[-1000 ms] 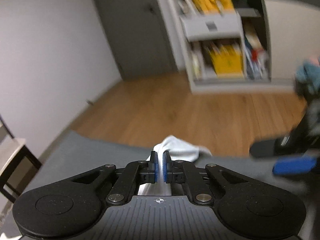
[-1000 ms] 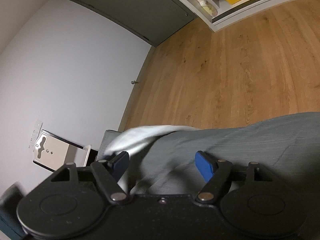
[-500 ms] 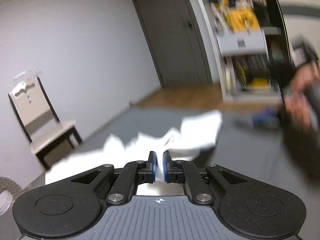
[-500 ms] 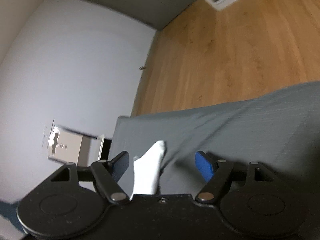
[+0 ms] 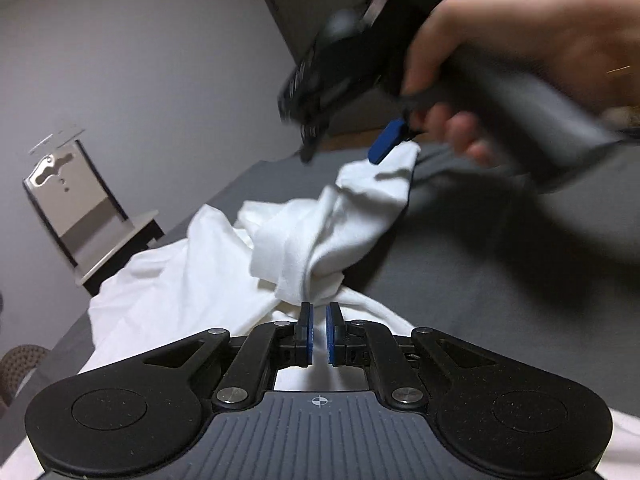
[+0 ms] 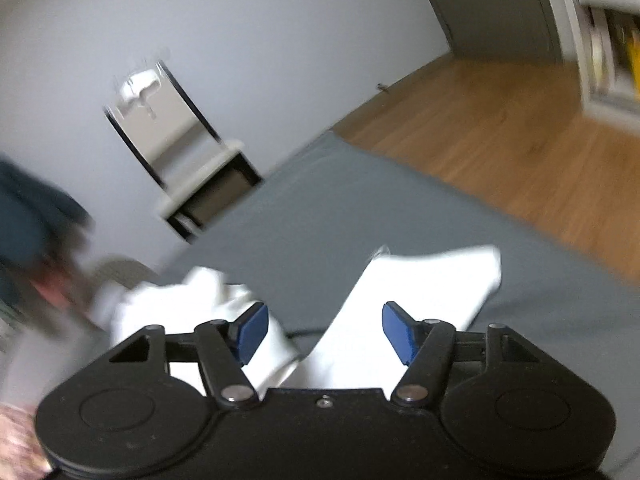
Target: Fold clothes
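Two grippers work one white garment (image 5: 224,280) bunched on the grey bed (image 5: 460,280): the left gripper (image 5: 318,334) clenches a gathered fold, the right gripper (image 6: 324,330) hovers spread, best closing on a free corner before spreading flat.

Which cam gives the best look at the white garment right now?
Left wrist. It shows the white garment sharp, bunched on the grey sheet, with the left tool shut on a fold. The right wrist view is motion-blurred: only part of the garment shows, lying beneath the open right tool.
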A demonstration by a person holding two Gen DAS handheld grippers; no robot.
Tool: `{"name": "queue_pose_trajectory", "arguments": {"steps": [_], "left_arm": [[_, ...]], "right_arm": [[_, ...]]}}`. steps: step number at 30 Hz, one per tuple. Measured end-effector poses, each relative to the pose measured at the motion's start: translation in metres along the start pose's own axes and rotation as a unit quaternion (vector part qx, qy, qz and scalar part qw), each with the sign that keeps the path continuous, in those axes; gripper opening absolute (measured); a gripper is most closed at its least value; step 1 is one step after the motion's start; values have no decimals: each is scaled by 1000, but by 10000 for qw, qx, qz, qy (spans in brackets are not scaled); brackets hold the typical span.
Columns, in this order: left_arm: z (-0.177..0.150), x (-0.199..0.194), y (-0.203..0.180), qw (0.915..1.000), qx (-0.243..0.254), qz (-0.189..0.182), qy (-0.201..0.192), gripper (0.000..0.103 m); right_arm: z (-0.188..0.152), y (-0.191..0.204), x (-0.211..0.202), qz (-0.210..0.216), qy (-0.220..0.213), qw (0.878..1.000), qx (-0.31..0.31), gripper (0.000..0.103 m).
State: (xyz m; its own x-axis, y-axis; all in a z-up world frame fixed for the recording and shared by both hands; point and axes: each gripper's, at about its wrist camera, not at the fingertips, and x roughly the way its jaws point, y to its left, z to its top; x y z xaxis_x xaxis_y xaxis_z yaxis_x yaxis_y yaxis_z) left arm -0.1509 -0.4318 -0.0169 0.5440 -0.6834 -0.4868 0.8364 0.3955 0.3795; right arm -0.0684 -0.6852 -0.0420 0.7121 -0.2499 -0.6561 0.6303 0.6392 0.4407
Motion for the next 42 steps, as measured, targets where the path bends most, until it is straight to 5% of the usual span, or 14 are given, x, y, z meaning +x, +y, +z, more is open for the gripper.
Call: {"name": "queue_pose_trajectory", "arguments": {"steps": [8,11,12,17,19,21,24,29,32,34,35,38,40,42], "left_arm": [[-32,-52,14,9952,-971,78,-9,5],[-41,-70,19,9919,-1270,38,-5,5],[-44,-74,22,9909,-1343,14,-4,5],[-55,-94,35,9860,-1664,-90,-44,5],[-58,-94,41,9840,-1776,-154,-37,5],[-60,-96,44,9819,-1883,-200,-36,5],[-59,-98,47,9778,-2074,-294,-86,5],[-50,-100,38,9773,-2071,-423,-145,5],[-46,-103,32,9780,-2018,-501,-159,5],[-44,-104,28,9778,-2018,-540,-138,5],[-43,-104,27,9776,-2026,-562,-124,5],[-42,-104,22,9775,-2011,-626,-85,5],[-41,-103,18,9787,-1954,-632,-47,5],[-41,-103,16,9793,-1927,-615,-11,5]], "right_arm": [[21,34,39,-1329,630,9844,-968,53],[19,38,40,-1609,569,9778,-1216,32],[19,38,38,-1671,526,9772,-1199,7],[17,-2,-19,-790,-66,9967,184,5],[5,-29,-54,-359,-409,9927,1077,5],[-21,-62,-92,-15,-764,9748,2095,5],[-64,-98,-129,-209,-803,9554,2836,5],[-107,-126,-147,-640,-330,9474,3117,8],[-110,-129,-159,-564,-488,9471,3121,25],[-106,-132,-158,-485,-684,9435,3205,50],[-103,-134,-154,-439,-733,9422,3238,50],[-100,-135,-144,-326,-761,9464,3121,45],[-99,-135,-136,-226,-750,9498,3029,6],[-98,-136,-138,33,-830,9443,3183,7]]}}
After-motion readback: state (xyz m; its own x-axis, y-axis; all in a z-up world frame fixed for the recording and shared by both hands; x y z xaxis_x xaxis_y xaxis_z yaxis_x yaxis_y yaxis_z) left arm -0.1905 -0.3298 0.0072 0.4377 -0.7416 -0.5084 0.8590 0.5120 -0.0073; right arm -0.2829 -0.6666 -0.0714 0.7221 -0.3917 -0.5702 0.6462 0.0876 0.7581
